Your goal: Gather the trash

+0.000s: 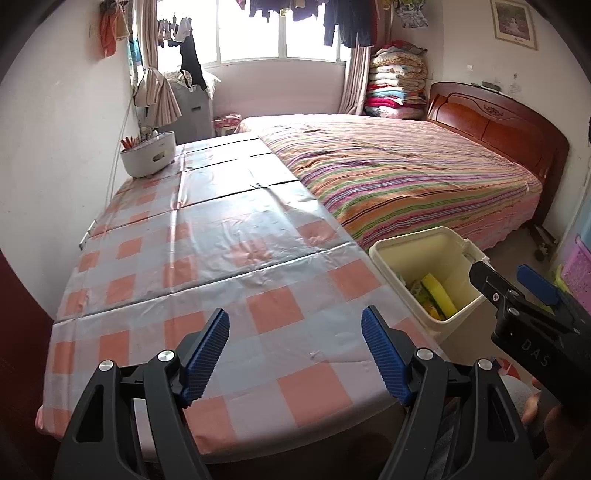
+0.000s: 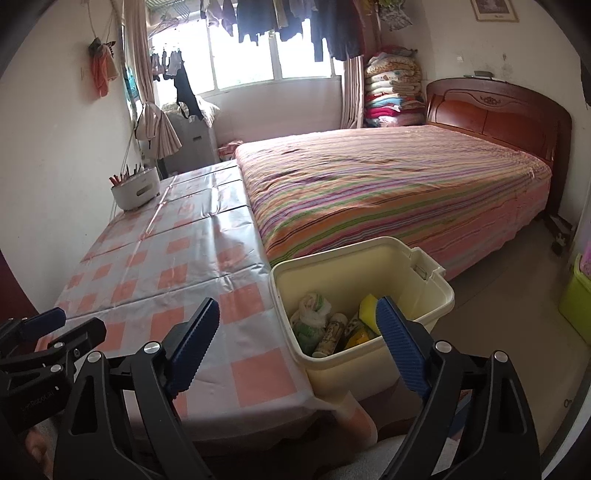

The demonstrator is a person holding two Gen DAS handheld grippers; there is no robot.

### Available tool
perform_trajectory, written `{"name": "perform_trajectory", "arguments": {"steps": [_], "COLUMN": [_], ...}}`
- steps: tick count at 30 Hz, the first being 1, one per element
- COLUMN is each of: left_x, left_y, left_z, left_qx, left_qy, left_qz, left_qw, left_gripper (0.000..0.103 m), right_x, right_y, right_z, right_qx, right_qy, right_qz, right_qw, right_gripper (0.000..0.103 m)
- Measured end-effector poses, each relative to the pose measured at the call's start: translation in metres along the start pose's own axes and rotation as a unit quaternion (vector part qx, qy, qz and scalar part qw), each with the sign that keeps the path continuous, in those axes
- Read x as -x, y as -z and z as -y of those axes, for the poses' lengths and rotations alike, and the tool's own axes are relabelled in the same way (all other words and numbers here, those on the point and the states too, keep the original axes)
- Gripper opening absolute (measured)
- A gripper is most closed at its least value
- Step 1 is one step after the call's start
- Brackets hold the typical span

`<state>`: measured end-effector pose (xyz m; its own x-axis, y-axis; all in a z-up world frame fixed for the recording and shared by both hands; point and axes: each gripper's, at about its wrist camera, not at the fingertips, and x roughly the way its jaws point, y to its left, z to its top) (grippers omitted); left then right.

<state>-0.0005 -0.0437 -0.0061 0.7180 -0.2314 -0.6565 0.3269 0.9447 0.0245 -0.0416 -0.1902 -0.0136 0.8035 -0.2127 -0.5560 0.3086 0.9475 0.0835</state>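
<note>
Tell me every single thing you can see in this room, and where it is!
table: one, pink and white checked cloth, against the left wall
bin: one, cream, open, beside the table's right edge
trash: several pieces, green, yellow and brown, inside the bin
yellow sponge: one, in the bin
white tub: one, holding sticks, far left corner of the table
bed: one, striped cover, wooden headboard, right of the table
folded blankets: one stack, many colours, by the window
hanging clothes: several, dark, above the window
left gripper: one, black with blue fingers, open, nothing in it
right gripper: one, black with blue fingers, open, nothing in it
</note>
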Motion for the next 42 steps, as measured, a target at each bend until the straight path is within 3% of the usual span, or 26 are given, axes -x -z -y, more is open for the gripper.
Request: {"name": "perform_trajectory", "arguments": {"steps": [13,42], "left_x": [0.019,0.004], "left_y": [0.01,0.006], "left_z": [-0.015,-0.019], "left_qx": [0.014,0.018], "left_qy": [-0.018,-0.022], "left_qz": [0.006,-0.016], "left_qw": [0.9997,0.9995], "left_gripper": [0.072,0.072], "right_x": [0.02,-0.006], "right_y": [-0.002,-0.003], "right_z": [0.002,-0.007], "right_qx": [0.019,0.024], "right_qy": [0.019,0.007], "right_qz": [-0.003,-0.022], "right_qw": [1.0,0.999], "right_gripper": [0.093,0.094]}}
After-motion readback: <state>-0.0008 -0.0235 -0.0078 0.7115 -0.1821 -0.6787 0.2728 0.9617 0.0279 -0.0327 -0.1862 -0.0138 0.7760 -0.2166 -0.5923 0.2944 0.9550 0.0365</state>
